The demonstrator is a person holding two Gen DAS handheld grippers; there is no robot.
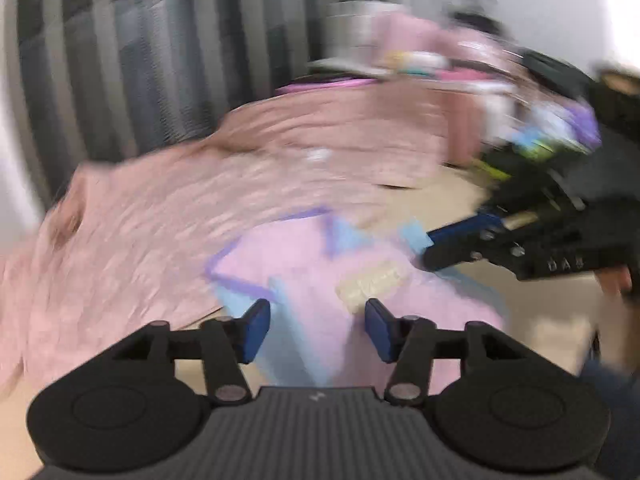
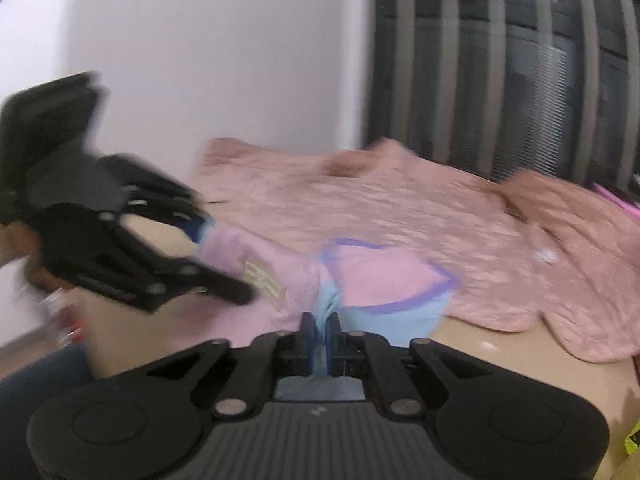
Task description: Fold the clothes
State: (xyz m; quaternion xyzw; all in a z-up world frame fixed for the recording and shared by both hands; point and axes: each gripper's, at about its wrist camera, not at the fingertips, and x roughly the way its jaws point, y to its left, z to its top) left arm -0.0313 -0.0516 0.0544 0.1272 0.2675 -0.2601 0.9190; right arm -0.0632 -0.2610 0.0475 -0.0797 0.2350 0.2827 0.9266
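A small pink garment [image 1: 312,276] with light blue and purple trim and a cream label lies on the tan table; it also shows in the right wrist view [image 2: 372,276]. My left gripper [image 1: 316,330] is open just above the garment's near edge, nothing between its blue pads. In the right wrist view the left gripper [image 2: 224,256] hovers open at the garment's left side. My right gripper [image 2: 320,332] is shut on the garment's light blue edge. In the left wrist view the right gripper [image 1: 424,250] touches the garment's right side. Both views are motion-blurred.
A larger salmon-pink crinkled garment [image 1: 224,184] lies spread behind the small one, also in the right wrist view [image 2: 420,208]. A heap of pink clothes and colourful items [image 1: 440,68] sits at the back. Striped grey curtains [image 2: 512,68] and a white wall stand behind the table [image 2: 500,348].
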